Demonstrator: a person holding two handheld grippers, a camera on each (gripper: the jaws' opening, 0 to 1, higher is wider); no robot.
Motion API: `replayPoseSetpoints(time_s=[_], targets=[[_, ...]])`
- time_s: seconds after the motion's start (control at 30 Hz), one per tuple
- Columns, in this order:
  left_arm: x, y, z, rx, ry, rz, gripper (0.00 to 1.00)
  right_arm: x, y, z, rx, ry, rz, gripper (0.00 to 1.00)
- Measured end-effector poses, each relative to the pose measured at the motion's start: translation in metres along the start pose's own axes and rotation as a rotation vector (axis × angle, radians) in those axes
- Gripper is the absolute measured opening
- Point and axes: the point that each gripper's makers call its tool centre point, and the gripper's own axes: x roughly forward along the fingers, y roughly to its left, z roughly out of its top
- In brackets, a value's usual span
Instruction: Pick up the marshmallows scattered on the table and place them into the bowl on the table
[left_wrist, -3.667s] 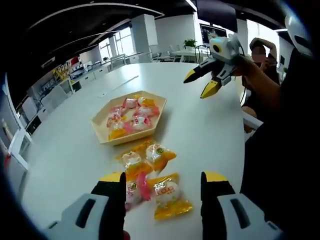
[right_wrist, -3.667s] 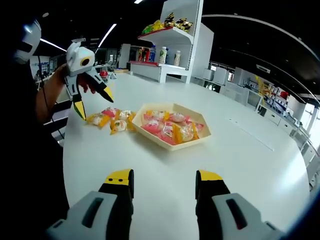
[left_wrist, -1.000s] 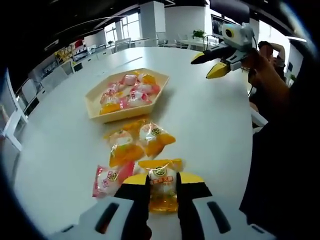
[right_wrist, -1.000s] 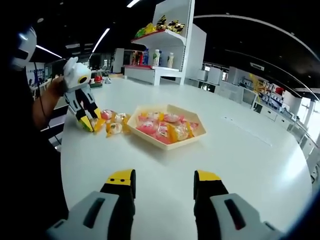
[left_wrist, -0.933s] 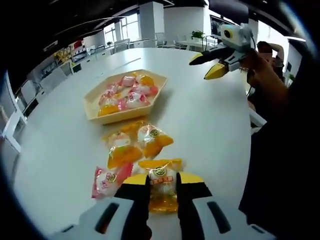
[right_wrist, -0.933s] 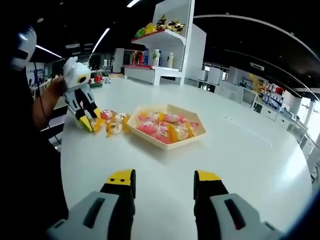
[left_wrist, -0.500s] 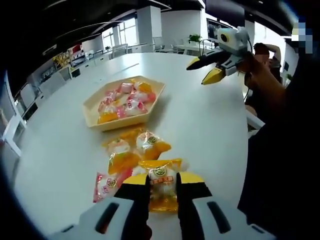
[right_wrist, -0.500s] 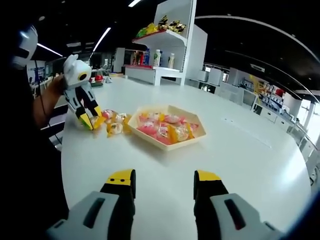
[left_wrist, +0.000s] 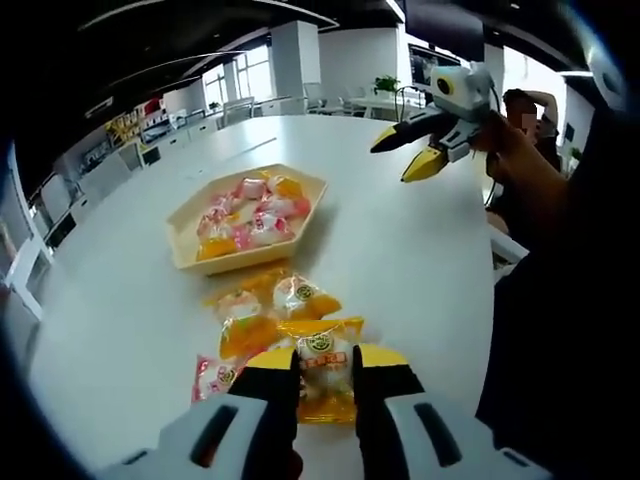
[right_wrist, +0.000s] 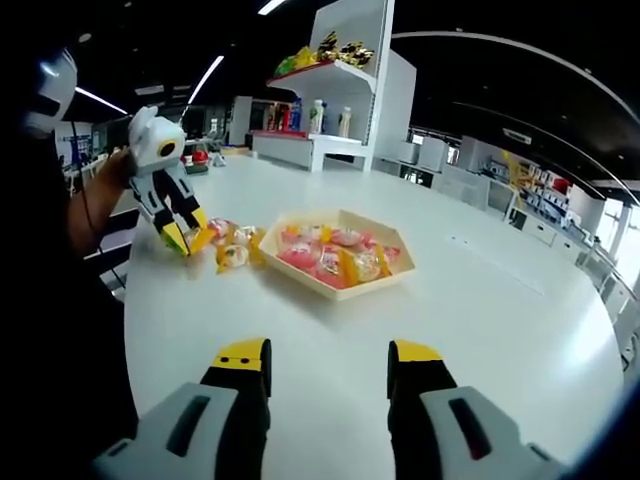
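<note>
My left gripper is shut on a yellow-wrapped marshmallow, held just above the white table. Two more yellow packets and a pink one lie just beyond it. Farther off sits the hexagonal wooden bowl, holding several pink and yellow marshmallows. In the right gripper view the left gripper grips its packet at the left, beside the loose packets and the bowl. My right gripper hangs open over bare table, with nothing between its fingers; in the left gripper view the right gripper is raised at upper right.
A white shelf unit with bottles and snacks stands behind the table. Desks and chairs line the far side of the room. A person's hand and dark sleeve are at the right; a seated person is behind.
My left gripper, open around the packets 3.7 s ago, has shut on the yellow marshmallow and lifted it slightly in the last second. The right gripper has stayed open and nearly still.
</note>
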Motion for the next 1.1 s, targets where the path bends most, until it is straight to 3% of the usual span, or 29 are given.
replayPoseSetpoints(time_s=[0.13,0.57,0.7,1.1], targets=[[0.002,-0.01,0.008,0.018,-0.017,-0.042,0.22,-0.002,-0.001,0.003,0.012,-0.012,0.007,0.46],[0.0,-0.003,0.02,0.018,-0.076,-0.012,0.22,0.0,-0.001,0.001,0.014,-0.006,0.008,0.46],[-0.002,-0.003,0.026,0.053,-0.105,-0.009,0.22,0.0,-0.003,0.001,0.019,-0.006,0.004,0.46],[0.0,-0.011,0.032,0.07,-0.133,-0.037,0.22,0.003,0.0,0.003,0.011,-0.003,0.015,0.46]])
